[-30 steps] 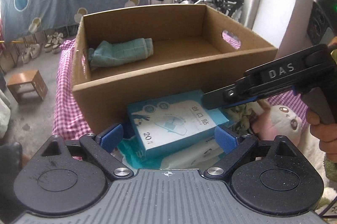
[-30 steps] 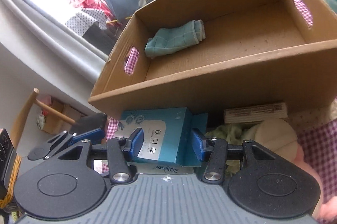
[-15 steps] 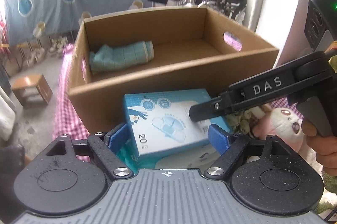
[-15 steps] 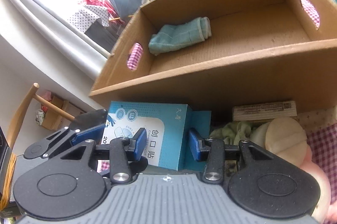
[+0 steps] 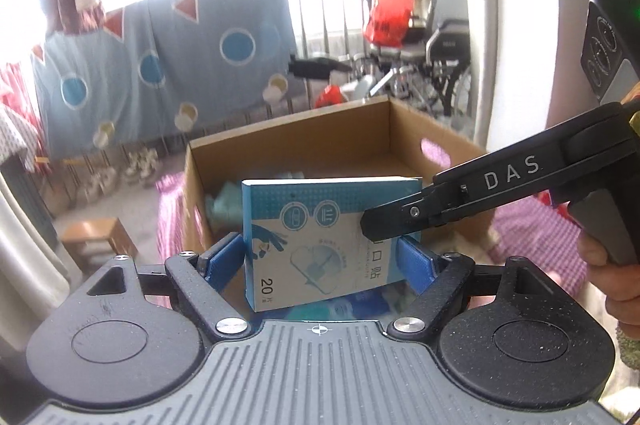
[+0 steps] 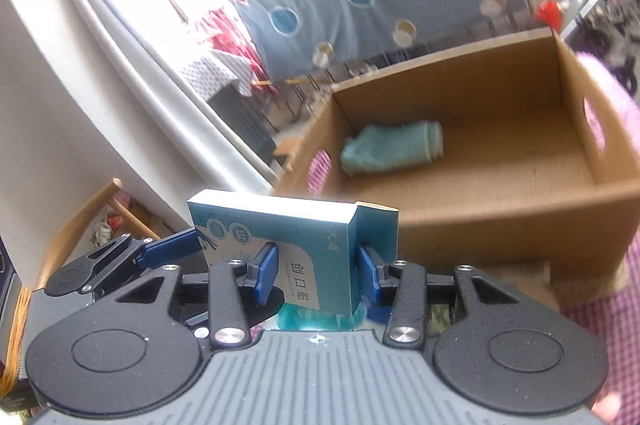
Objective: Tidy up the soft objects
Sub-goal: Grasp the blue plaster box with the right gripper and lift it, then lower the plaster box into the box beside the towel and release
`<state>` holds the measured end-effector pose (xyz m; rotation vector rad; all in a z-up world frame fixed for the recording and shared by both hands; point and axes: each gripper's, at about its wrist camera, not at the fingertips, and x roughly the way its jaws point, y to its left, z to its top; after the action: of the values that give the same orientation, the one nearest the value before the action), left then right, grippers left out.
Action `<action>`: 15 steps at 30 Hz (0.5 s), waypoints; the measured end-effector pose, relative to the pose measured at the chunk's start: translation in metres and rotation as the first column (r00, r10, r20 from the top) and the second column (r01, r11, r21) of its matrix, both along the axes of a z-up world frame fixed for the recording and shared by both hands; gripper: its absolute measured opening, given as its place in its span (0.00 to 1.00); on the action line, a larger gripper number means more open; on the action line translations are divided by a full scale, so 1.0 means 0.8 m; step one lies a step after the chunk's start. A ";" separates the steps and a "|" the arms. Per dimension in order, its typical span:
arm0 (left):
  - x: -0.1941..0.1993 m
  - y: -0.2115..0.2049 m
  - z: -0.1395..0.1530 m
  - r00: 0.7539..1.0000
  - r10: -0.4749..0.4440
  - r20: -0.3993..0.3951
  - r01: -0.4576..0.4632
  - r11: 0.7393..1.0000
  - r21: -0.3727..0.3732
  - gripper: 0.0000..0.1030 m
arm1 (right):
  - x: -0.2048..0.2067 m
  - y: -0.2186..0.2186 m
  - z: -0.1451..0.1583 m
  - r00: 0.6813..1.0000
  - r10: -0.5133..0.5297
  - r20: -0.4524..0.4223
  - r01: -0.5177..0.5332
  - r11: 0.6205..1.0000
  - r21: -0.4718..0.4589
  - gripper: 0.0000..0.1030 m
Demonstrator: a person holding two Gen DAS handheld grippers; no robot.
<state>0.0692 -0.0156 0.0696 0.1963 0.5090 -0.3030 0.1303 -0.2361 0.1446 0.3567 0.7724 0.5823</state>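
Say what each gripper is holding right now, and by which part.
Both hold the same blue box. The left gripper clamps its two long faces near the bottom; the right gripper clamps across its narrow end, over the printed front and the back.

Worktop covered by pink-and-white checked cloth (image 5: 532, 225). Open cardboard box (image 6: 500, 213) sits directly on it, cloth showing on both sides of the box and through its oval handle cutouts. In the right wrist view a pale plush thing (image 6: 580, 291) lies on the cloth just beside the box's near right corner, blurred. Floor left of the box holds a small wooden stool (image 5: 96, 239).
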 end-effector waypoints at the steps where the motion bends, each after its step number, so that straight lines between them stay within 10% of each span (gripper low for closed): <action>1: 0.002 -0.001 0.005 1.000 -0.001 0.019 0.001 1.000 0.004 0.80 | 0.003 0.001 0.007 1.000 0.005 0.017 -0.005 1.000 -0.002 0.45; 8: 0.055 -0.006 0.030 0.998 -0.005 0.061 0.004 1.000 0.004 0.80 | 0.058 0.009 0.044 0.997 0.044 0.067 -0.041 0.998 -0.051 0.45; 15: 0.154 0.002 0.001 0.990 0.005 -0.140 -0.011 0.999 -0.042 0.80 | 0.178 0.022 0.006 0.983 0.090 -0.158 -0.104 0.991 -0.083 0.45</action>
<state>0.1928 -0.0144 0.0704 0.1321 0.6416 -0.3211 0.2727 -0.2183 0.1493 0.2836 0.9662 0.6144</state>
